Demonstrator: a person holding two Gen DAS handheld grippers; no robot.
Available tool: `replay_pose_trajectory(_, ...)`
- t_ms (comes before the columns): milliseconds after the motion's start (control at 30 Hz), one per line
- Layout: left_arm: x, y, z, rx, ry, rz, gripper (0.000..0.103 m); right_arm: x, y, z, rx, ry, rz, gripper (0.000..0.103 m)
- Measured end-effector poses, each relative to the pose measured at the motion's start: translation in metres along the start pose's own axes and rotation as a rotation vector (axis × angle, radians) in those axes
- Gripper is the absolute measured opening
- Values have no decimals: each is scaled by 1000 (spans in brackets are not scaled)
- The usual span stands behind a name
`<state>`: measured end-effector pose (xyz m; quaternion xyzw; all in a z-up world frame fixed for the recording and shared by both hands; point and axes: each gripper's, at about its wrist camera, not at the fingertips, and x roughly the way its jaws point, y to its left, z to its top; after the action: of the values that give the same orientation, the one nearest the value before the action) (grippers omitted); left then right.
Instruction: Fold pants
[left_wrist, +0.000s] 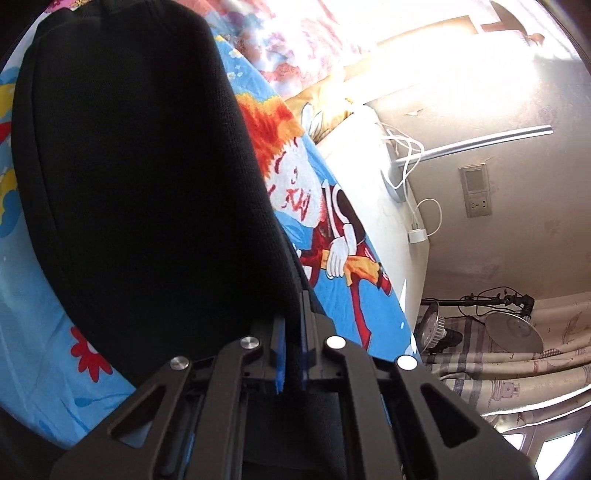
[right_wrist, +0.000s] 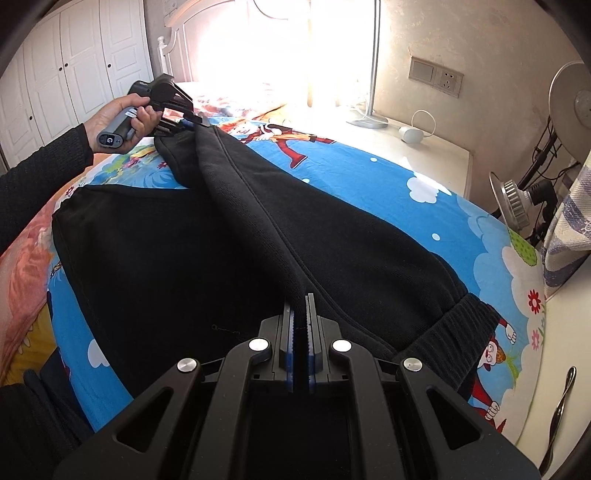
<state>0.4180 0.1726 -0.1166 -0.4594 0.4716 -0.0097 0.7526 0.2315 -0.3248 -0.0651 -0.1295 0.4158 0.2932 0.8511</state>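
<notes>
Both grippers, left gripper (right_wrist: 197, 120) and right gripper (right_wrist: 300, 306), clamp black pants (right_wrist: 221, 236).

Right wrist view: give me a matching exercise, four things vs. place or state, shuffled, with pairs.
Things:
1. black pants
2. left gripper
3. wall socket
4. white wardrobe

Place or state:
A. far left, doors shut
B. on the wall at upper right
C. lifted along a ridge between the two grippers, the rest lying on the cartoon bedsheet
D. held in a hand, pinching the far end of the fabric

Pairs: 1-C, 2-D, 3-B, 4-A

The right gripper pinches the near end of the same ridge.
</notes>
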Motion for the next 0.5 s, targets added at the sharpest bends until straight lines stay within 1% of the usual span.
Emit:
replay_pose_trajectory(67,-43,-1,-27,35,-43,-43,5,-10,-5,-9,3,0,5,7)
replay_pose_trajectory(133,-90,10,-65,60,-78,-86,5,-21,-11,-20,6,8,12,7)
replay_pose_trajectory(167,-108,18,-86,72,-91,-92,5,-26,-12,-26,7,17,16,7)
replay_pose_trajectory(233,-139,37,-135,92,-106,-87,5,-32,-15,-42,18,39,23,7)
replay_pose_trajectory(300,-154,61,-183,101,-99,-56,5,-31,-19,-60,60,83,32,8)
replay_pose_trajectory(333,-157,73,-206,92,-83,-45,5,-28,-21,-70,97,115,31,9)
replay_pose_trajectory(367,-156,84,-224,94,-69,-31,5,-25,-24,-80,142,144,22,15)
replay_pose_trajectory(400,-155,93,-239,100,-62,-5,5,-25,-27,-90,186,151,29,25)
replay_pose_trajectory(433,-151,103,-249,93,-64,6,5,-29,-28,-98,232,137,44,30)
replay_pose_trajectory(467,-149,112,-256,82,-65,-1,5,-36,-30,-104,286,112,57,41)
replay_pose_trajectory(500,-149,120,-260,67,-68,-4,5,-44,-32,-109,338,85,77,64)
